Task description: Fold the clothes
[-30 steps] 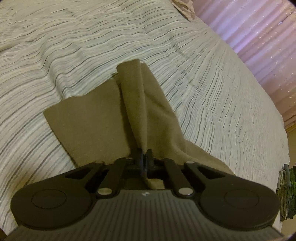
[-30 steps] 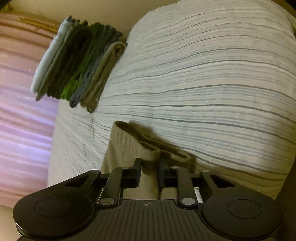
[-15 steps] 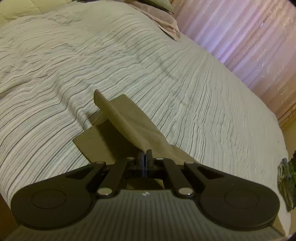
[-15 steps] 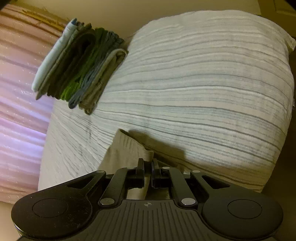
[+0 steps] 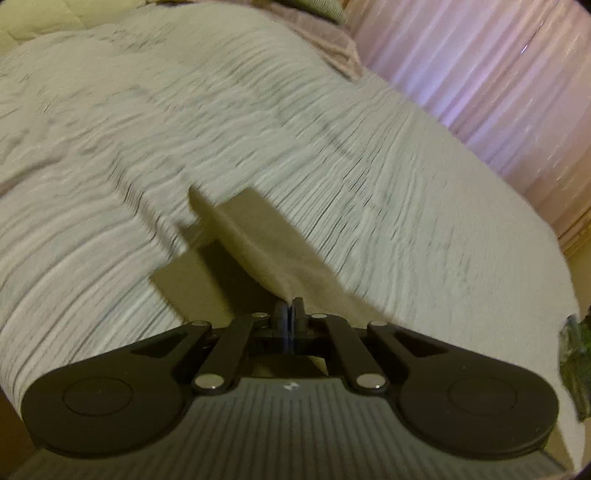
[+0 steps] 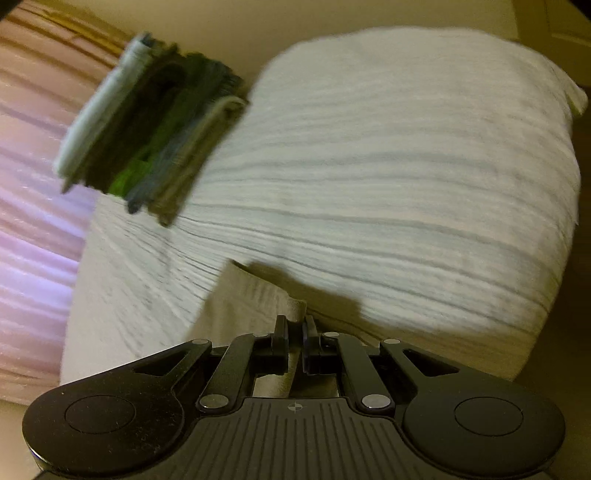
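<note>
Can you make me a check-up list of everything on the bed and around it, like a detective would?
Surface: striped bedspread, wrinkled; both views are motion-blurred.
Job's things: tan cloth, partly lifted off the bed, with one part lying flat beneath.
Clutter: stack of folded clothes at the bed's far edge in the right wrist view; pillows at the far end in the left wrist view.
Grippers: left gripper shut on the tan cloth; right gripper pinching a fold of the same cloth.
Cables: nothing seen.
Surroundings: pink curtain beside the bed; plain wall behind it.
</note>
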`<action>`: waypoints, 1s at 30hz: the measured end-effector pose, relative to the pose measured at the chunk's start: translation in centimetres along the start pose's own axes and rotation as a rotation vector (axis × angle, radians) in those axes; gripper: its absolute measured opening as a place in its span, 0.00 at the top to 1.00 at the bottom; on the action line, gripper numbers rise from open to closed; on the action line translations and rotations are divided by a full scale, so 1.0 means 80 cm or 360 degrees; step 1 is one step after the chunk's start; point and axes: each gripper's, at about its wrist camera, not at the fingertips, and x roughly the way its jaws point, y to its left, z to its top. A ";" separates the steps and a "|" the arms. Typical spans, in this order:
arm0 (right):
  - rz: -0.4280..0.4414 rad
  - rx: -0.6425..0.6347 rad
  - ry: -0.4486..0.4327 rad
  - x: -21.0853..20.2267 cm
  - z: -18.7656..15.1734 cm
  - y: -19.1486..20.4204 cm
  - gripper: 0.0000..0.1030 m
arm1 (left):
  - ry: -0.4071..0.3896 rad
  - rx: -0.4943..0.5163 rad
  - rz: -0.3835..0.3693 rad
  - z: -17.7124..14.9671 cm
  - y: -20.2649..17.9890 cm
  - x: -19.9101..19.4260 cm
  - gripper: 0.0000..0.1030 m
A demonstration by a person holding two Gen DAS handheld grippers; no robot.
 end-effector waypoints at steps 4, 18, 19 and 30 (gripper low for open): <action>-0.0037 0.0051 0.0010 0.015 -0.008 -0.014 0.95 | 0.0049 -0.0033 0.0023 -0.012 0.005 0.013 1.00; -0.0133 -0.0019 0.0026 0.025 -0.002 0.001 0.95 | -0.0120 -0.0354 0.0056 0.036 0.050 0.014 1.00; -0.0136 -0.0026 0.0026 0.024 0.001 0.003 0.95 | -0.0153 -0.0322 0.0041 0.035 0.049 0.005 1.00; -0.0189 -0.0052 0.0034 0.027 0.007 0.012 0.95 | -0.0147 -0.0197 0.0112 0.008 0.060 0.002 1.00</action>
